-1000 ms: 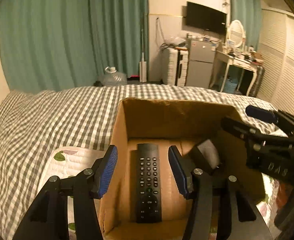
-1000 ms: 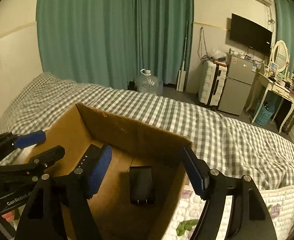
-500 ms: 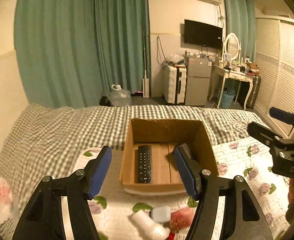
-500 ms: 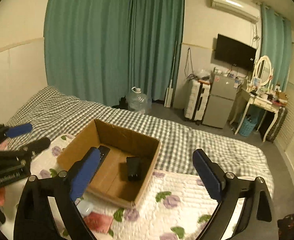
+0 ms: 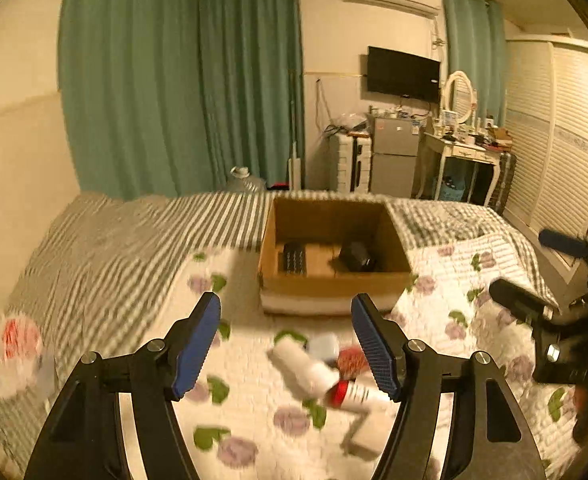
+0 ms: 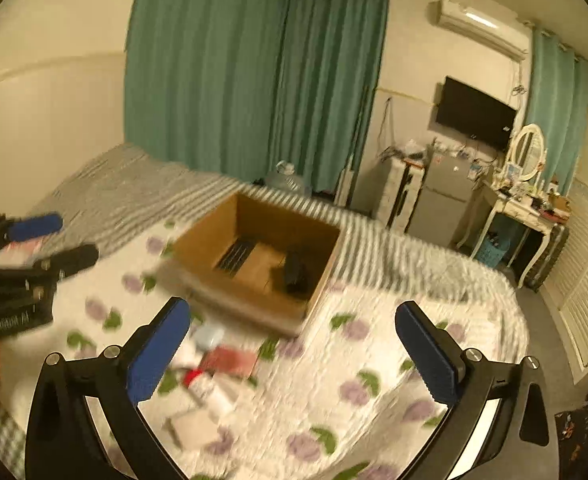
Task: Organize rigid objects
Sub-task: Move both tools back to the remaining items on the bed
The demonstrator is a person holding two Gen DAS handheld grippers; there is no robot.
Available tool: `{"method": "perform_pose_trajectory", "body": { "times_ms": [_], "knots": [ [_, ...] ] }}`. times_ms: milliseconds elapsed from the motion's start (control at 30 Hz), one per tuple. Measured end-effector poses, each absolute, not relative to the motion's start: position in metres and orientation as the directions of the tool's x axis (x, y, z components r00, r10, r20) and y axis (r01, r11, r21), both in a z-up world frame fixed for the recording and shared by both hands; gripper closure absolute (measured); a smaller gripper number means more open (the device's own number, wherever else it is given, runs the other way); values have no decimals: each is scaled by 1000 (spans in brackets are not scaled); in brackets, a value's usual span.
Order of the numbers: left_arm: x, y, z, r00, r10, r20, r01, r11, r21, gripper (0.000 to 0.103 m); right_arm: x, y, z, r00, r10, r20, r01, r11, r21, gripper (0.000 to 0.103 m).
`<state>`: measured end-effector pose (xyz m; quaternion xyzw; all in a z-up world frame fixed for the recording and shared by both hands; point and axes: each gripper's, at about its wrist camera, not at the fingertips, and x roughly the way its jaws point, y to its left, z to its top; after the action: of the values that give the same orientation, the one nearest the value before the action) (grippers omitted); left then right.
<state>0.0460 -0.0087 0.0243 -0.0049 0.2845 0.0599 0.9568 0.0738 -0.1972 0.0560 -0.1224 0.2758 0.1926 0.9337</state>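
An open cardboard box [image 5: 334, 285] [image 6: 233, 300] sits on the bed. Inside it lie a black remote [image 5: 294, 258] [image 6: 235, 256] and a small black device [image 5: 356, 258] [image 6: 294, 274]. In front of the box, loose items rest on the quilt: a white bottle [image 5: 306, 368], a red packet [image 5: 350, 360] [image 6: 229, 360], a red-capped bottle [image 5: 354, 394] [image 6: 201, 388] and a white box [image 5: 368, 440] [image 6: 191, 428]. My left gripper [image 5: 285, 344] [image 6: 59, 242] and right gripper [image 6: 294, 354] [image 5: 534, 268] hang above these items, jaws opening, nothing between them.
A floral quilt [image 5: 253, 420] covers the near bed and a checked spread [image 5: 113, 248] the far part. A white bag with red print [image 5: 17, 340] lies at the left. Beyond the bed stand green curtains, a water jug [image 5: 245, 180], a fridge and a dressing table.
Both grippers pulled back and upward from the box, leaving the remote and the black device inside. Their jaws spread wider, and the loose items on the quilt came into view.
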Motion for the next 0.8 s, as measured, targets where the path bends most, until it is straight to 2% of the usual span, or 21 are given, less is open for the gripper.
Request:
{"method": "perform_pose_trajectory", "body": {
  "times_ms": [167, 300, 500, 567, 633, 800],
  "knots": [
    [43, -2, -31, 779, 135, -612, -165, 986, 7, 32, 67, -185, -18, 677, 342, -651, -480, 877, -39, 0],
    [48, 3, -81, 720, 159, -675, -199, 980, 18, 32, 71, -166, -72, 598, 343, -725, -532, 846, -39, 0],
    [54, 7, -113, 675, 158, -721, -198, 980, 30, 32, 77, -151, -118, 485, 361, -796, -594, 804, 2, 1],
    [56, 6, -115, 671, 160, -724, -191, 981, 39, 32, 78, -147, -129, 459, 358, -813, -612, 791, 3, 7],
    [57, 5, -118, 666, 162, -728, -185, 982, 50, 32, 79, -144, -138, 423, 352, -835, -627, 779, 11, 19],
    [59, 4, -120, 655, 159, -738, -180, 982, 51, 32, 77, -142, -142, 388, 371, -844, -652, 757, 33, 25]
  ]
}}
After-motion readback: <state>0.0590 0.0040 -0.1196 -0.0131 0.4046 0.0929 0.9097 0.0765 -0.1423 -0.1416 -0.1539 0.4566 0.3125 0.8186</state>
